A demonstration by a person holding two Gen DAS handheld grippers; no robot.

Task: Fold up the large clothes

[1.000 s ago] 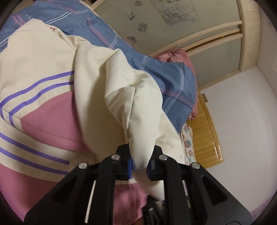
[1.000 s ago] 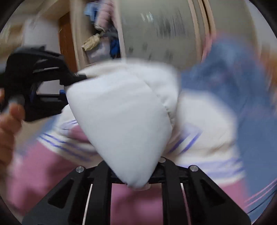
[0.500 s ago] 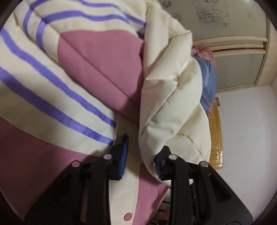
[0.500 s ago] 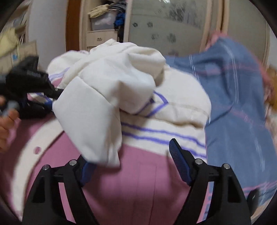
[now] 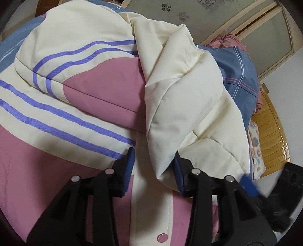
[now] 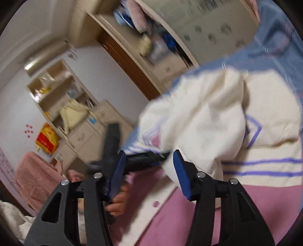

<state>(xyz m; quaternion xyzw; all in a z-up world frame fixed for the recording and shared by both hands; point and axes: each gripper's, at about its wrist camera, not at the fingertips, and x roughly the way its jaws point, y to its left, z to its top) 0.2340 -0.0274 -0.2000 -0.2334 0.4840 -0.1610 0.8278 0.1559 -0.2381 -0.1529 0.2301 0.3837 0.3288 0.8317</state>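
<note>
A puffy cream and pink jacket (image 5: 106,90) with purple stripes lies on the bed. Its cream sleeve (image 5: 185,106) is folded across the front and drapes down between my left fingers. My left gripper (image 5: 154,166) is open, with the sleeve end resting loose between the blue pads. In the right wrist view the jacket (image 6: 217,117) is blurred. My right gripper (image 6: 149,172) is open and empty just off the jacket's left edge. The left gripper's black body (image 6: 113,143) and the hand holding it show beyond it.
A blue plaid bed cover (image 5: 238,72) lies under the jacket. A wooden bed frame (image 5: 270,132) and wardrobe doors (image 5: 217,17) are to the right. Open shelves with clutter (image 6: 62,102) and a pink towel (image 6: 36,176) stand at the left of the right wrist view.
Both grippers opened and let go of the cream sleeve, which now lies folded over the jacket front. The right gripper has swung left, away from the jacket.
</note>
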